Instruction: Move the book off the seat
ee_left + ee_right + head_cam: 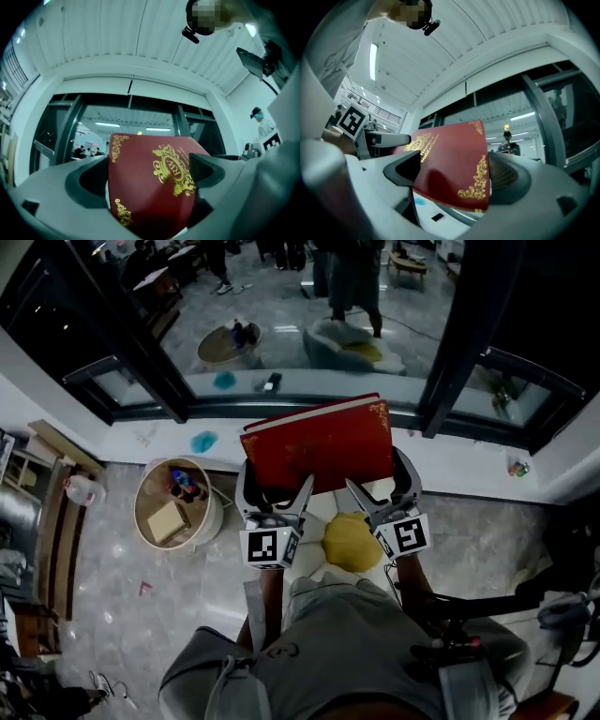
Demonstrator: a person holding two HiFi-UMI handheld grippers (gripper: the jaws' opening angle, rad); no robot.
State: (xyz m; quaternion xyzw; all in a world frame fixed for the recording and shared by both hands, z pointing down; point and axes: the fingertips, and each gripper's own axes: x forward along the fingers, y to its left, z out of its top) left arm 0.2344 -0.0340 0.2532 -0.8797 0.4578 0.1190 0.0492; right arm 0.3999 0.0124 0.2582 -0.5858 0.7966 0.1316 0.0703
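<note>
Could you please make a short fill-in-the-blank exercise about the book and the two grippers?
1. The book has a ____ cover with gold ornament.
2. The left gripper and the right gripper both have their jaws ____ on the book.
3. A ____ rounded object lies on the seat.
4. The round table stands at the person's ____ side.
Missing words: red; shut; yellow; left.
</note>
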